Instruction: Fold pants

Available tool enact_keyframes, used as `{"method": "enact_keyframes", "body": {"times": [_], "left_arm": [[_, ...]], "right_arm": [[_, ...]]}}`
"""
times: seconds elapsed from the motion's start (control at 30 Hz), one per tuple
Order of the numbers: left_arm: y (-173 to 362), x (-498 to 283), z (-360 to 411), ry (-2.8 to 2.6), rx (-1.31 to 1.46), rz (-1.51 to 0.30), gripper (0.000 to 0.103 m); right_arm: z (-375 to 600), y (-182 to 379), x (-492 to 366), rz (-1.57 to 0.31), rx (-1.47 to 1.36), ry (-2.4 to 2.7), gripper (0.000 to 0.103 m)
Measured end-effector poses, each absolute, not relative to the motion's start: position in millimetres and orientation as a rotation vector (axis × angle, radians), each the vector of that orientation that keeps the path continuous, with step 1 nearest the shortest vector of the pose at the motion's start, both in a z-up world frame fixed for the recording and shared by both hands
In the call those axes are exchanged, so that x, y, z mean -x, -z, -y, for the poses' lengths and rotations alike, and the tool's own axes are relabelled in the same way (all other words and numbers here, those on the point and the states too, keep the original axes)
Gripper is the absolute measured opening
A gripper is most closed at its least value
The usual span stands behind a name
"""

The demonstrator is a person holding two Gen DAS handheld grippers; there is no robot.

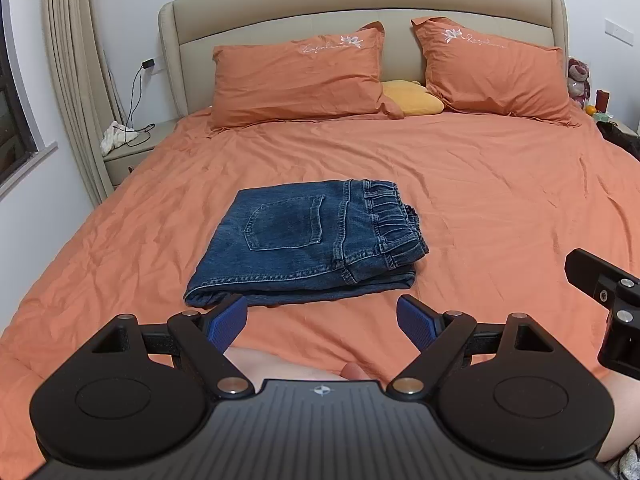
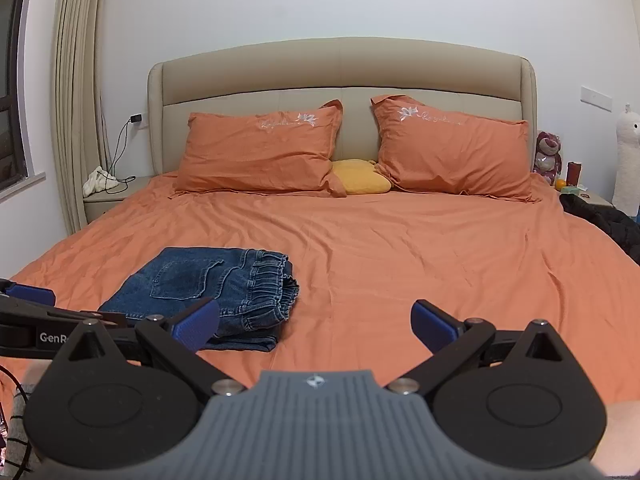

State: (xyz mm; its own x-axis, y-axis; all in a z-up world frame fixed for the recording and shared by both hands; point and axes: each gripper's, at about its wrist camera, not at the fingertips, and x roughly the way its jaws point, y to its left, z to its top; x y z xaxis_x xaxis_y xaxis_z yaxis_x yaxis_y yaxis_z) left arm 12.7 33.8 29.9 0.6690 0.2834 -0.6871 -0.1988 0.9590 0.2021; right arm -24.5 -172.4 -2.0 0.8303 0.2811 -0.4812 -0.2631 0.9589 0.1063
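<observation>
Folded pants (image 1: 308, 240) lay centre frame on orange bed (image 1: 480, 200), waistband right; your left gripper (image 1: 322, 314) hung nearer, jaws apart, empty; right gripper (image 2: 316, 322) likewise spread, pants lower left.

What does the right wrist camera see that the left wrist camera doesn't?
Only the right wrist view shows the tall white plush toy by the far right wall, and the left gripper coming in from the left edge. Only the left wrist view shows a hand under its own gripper, and part of the right gripper's body at its right edge, jaws out of frame. Both show the folded jeans on the orange bed, two orange pillows, the yellow cushion between them, and each camera's own jaws open, holding nothing.
</observation>
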Motion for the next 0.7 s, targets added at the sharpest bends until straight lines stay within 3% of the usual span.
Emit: {"method": "enact_keyframes", "body": {"times": [0.7], "left_arm": [[-32.0,-12.1,-34.6,-0.275,-0.108,-0.788,0.099]], "right_arm": [[176.9,3.5,21.9,-0.522,-0.046,-0.283,0.098]]}}
